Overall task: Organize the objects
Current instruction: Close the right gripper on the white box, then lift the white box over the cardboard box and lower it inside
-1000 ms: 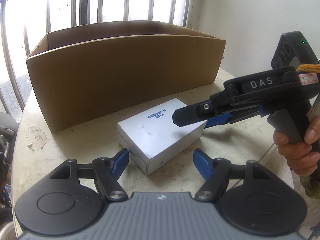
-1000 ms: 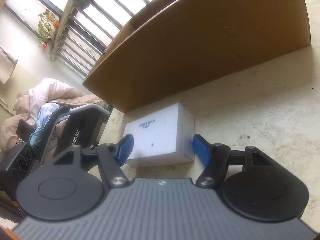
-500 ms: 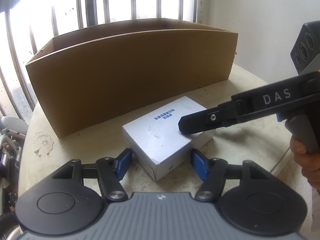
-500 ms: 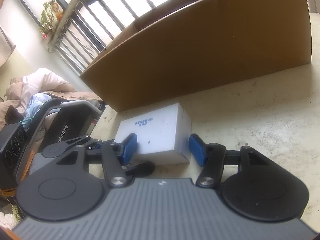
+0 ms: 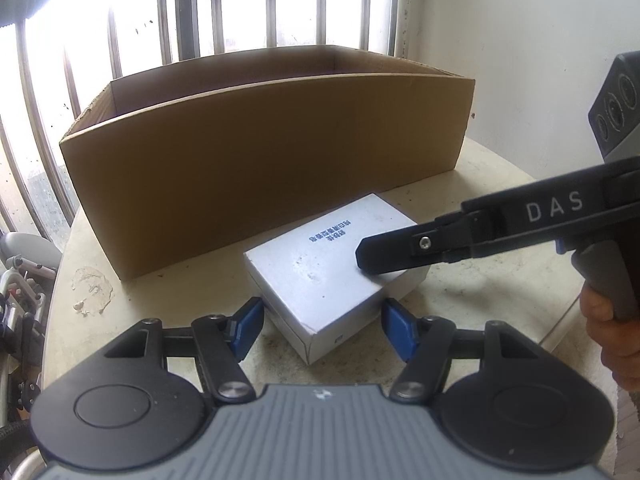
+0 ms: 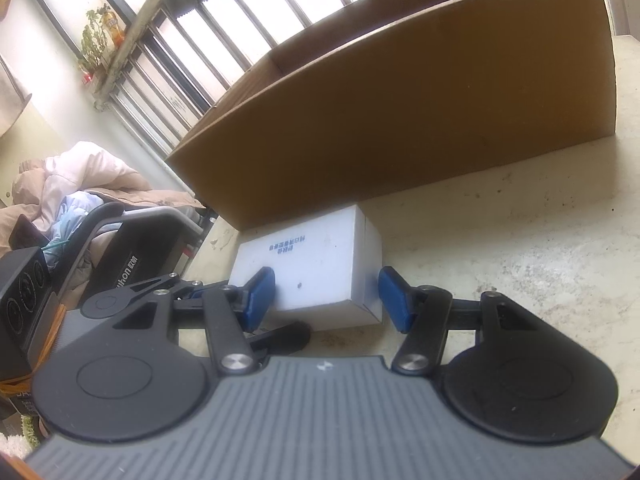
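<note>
A white box [image 5: 320, 276] with blue print lies on the round table [image 5: 480, 184], just in front of a large open cardboard box [image 5: 264, 152]. My left gripper [image 5: 322, 320] is shut on the white box's near corner, a blue pad against each side. My right gripper [image 5: 384, 264] reaches in from the right across the box's far end. In the right wrist view my right gripper [image 6: 326, 298] is shut on the white box [image 6: 316, 260], with its pads on the two sides. One of the left gripper's fingers [image 6: 288, 334] lies low at the box's left end.
A person's hand [image 5: 608, 328] holds the right gripper's handle. The cardboard box [image 6: 400, 120] walls off the back of the table [image 6: 520, 240]. Window bars stand behind it. Off the table's left edge are a black machine [image 6: 128, 272] and piled clothes [image 6: 80, 176].
Both pairs of jaws have closed in onto the white box's sides. The right gripper has slid further over the box. The left wrist view has tilted up slightly.
</note>
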`<state>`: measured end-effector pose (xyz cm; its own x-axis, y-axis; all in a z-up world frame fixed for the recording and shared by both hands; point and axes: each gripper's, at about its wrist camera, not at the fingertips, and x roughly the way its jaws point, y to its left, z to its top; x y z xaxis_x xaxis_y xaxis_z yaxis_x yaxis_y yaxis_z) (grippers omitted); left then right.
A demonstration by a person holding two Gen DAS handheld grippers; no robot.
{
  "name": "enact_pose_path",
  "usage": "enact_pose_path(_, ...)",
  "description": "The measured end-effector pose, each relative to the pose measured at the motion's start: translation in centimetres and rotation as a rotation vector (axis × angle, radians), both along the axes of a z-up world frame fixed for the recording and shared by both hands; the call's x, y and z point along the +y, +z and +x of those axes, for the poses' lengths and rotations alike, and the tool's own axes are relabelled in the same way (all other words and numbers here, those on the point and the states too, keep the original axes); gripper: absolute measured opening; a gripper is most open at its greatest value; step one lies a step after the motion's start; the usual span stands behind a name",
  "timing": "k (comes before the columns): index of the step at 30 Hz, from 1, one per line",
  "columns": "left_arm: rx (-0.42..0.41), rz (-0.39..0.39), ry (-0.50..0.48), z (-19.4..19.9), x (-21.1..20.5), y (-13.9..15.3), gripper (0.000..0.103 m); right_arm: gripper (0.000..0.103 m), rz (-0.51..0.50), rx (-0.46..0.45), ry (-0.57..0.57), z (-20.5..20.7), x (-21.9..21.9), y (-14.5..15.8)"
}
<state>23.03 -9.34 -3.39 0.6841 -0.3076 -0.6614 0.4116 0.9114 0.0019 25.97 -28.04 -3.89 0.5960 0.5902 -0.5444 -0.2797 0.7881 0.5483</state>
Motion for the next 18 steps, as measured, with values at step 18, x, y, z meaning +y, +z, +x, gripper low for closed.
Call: enact_pose_path(18,-0.216,-0.026,0.028,1.2,0.3,8.8,0.067,0.057,-0.022,-0.208,-0.021,0.4,-0.3,8.6)
